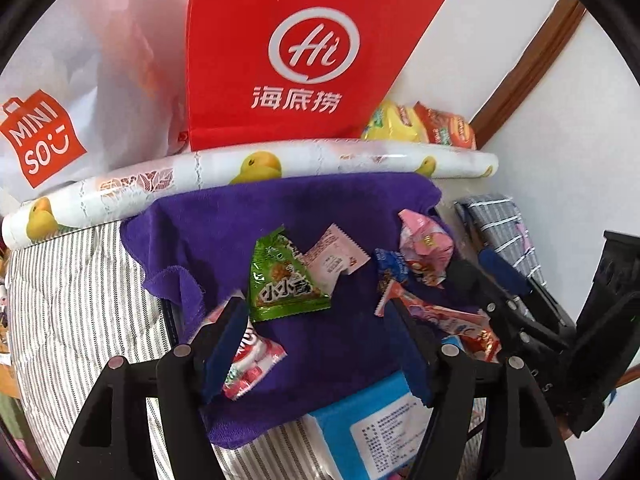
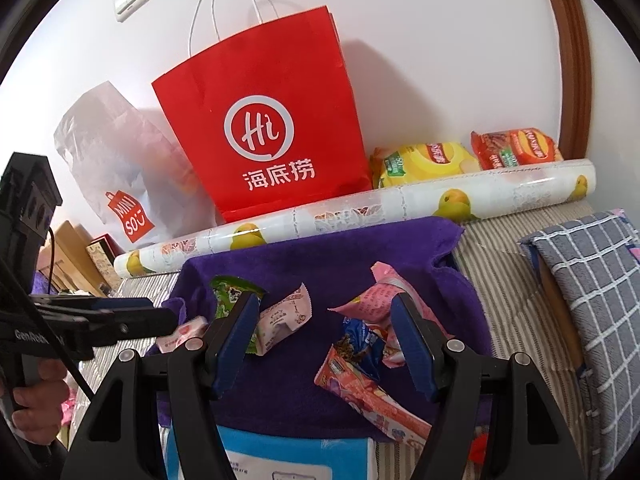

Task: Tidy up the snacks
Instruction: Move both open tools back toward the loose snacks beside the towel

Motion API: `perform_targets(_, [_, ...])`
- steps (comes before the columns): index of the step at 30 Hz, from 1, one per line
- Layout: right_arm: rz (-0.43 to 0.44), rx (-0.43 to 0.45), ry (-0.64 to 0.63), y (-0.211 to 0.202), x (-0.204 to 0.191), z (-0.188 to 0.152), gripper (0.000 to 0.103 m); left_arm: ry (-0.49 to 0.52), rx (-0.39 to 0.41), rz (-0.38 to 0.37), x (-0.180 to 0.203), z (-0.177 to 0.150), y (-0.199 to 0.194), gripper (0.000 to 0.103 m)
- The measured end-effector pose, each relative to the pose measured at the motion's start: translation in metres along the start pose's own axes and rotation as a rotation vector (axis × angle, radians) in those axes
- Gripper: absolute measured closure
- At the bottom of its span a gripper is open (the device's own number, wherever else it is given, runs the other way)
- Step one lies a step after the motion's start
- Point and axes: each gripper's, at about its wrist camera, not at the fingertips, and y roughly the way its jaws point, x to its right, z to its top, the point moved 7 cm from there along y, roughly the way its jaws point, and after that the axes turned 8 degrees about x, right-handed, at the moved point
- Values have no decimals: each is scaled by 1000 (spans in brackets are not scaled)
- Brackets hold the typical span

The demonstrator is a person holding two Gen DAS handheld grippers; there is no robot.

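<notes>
**Snack packets scattered on a purple towel, both grippers open above them**

A purple towel (image 1: 224, 236) is spread over a striped cloth (image 1: 72, 292), and the loose snacks are lying on it. In the left wrist view, a green triangular packet (image 1: 280, 280) is seen near the centre, with a pale pink sachet (image 1: 334, 256) touching it at about 2 o'clock. A red-and-white packet (image 1: 256, 360) lies at 7 o'clock of the green one, just beside the left finger pad. At 3 o'clock a pink wrapped snack (image 1: 426, 244), a small blue packet (image 1: 390, 266) and a long red-pink packet (image 1: 444, 318) are bunched together. A light blue pack (image 1: 360, 416) rests at the towel's near edge, at 6 o'clock.

The left gripper (image 1: 320, 344) is held with its jaws moderately wide; nothing is gripped between them. The right gripper (image 2: 326, 344) is likewise held about half open above the towel, with no packet pressed by its pads, though the snacks are seen behind them.

At 12 o'clock, beyond a roll printed with yellow fruit (image 2: 360, 212), a red paper bag (image 2: 272, 128) is stood against the wall, with a white plastic bag (image 2: 116, 168) at its 9 o'clock and two chip bags (image 2: 464, 156) at its 3 o'clock.
</notes>
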Motion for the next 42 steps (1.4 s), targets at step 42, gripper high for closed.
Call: perform_targets(42, [-212, -37, 43, -129, 65, -60, 34, 72, 120, -21, 41, 1, -64, 34])
